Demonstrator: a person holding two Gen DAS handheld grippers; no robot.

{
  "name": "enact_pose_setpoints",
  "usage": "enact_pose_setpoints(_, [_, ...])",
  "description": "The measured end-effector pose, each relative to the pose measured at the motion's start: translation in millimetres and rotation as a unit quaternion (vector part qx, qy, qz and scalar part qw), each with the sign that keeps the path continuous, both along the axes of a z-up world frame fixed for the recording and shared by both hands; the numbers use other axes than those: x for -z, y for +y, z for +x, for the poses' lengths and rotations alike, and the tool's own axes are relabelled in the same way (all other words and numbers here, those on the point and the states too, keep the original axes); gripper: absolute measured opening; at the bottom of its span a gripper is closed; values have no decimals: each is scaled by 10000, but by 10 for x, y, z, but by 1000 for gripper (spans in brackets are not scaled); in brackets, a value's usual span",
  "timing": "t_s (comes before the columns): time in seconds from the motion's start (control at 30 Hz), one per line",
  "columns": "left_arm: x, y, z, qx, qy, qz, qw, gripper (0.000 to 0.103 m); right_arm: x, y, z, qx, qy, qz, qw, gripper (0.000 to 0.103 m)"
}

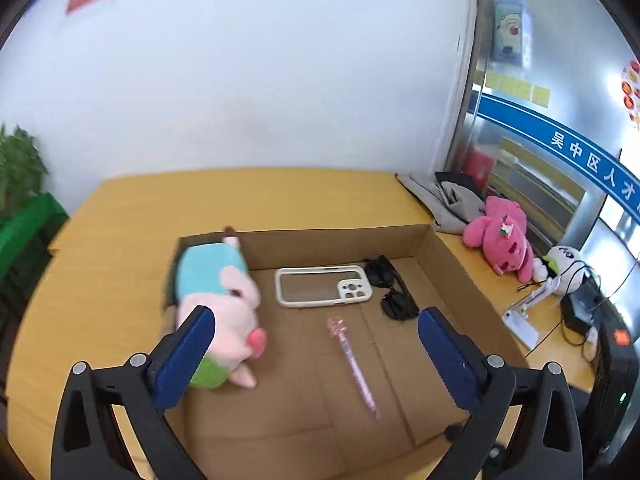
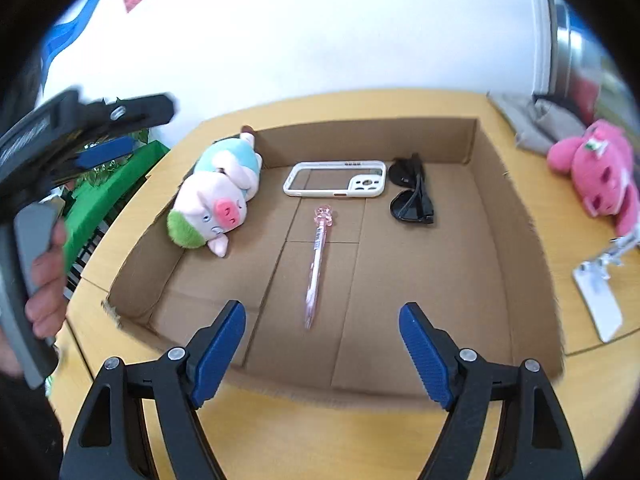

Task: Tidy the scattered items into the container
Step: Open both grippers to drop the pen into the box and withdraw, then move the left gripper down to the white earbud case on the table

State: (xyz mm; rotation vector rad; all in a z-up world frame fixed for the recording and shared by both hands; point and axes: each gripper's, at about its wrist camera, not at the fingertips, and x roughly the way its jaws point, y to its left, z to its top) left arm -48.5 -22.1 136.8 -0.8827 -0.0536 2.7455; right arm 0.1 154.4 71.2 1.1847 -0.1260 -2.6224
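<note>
- Cardboard box (image 2: 516, 248) sits open on the yellow tabletop (image 2: 360, 432); it is the container, and every place below is given relative to it
- inside it, against its left wall, lies a pig plush (image 2: 216, 196) on its side, with its blue-green back up against the far left corner
- near the far wall, in the middle of the box floor, a white phone case (image 2: 336, 179) lies flat; just to the right of it are black sunglasses (image 2: 412, 192), folded
- a pink pen (image 2: 316, 264) lies on the box floor nearer the front wall, running front to back
- outside the box, past its right wall, a pink plush (image 2: 596, 168) rests on the tabletop beside a grey bag (image 1: 440, 204); a white plush (image 1: 564, 268) and cables sit further right; whether these belong to the task I cannot tell
- left gripper (image 1: 316, 354) hovers over the box's left front part, fingers wide apart and holding nothing; the pig plush is just beyond its left finger
- right gripper (image 2: 322, 350) hangs above the front wall of the box, fingers wide, empty
- judgement: four items are in, so the tidying looks mostly or wholly done; only the pink plush might be left
</note>
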Motion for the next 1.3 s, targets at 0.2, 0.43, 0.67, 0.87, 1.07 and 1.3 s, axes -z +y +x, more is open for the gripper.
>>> enact_pose_setpoints(0.2, [246,-119,580,-313,135,-81,9994,103,-68,-55,381,101,415,206,9989,80])
enact_pose_setpoints(0.43, [558,-117,911,-480,9,-278,9985,103,-16,-111,656,37,633,348,9974,80])
enact_pose_setpoints(0.67, [762,-104,1083,-577,-147,-280,9978,103,-13,-130,820,-6,727,358,9967,80])
enact_pose_setpoints(0.87, [811,6,1160,-514,-164,-256,9982,103,-13,-60,891,-1,727,353,9967,80])
enact_pose_setpoints(1.07, [910,19,1151,-478,-311,-277,9980,103,71,7,906,62,598,242,9979,80])
enact_pose_setpoints(1.3, [1151,-42,1060,-481,-678,-163,9964,103,181,-7,940,1,476,155,9987,80])
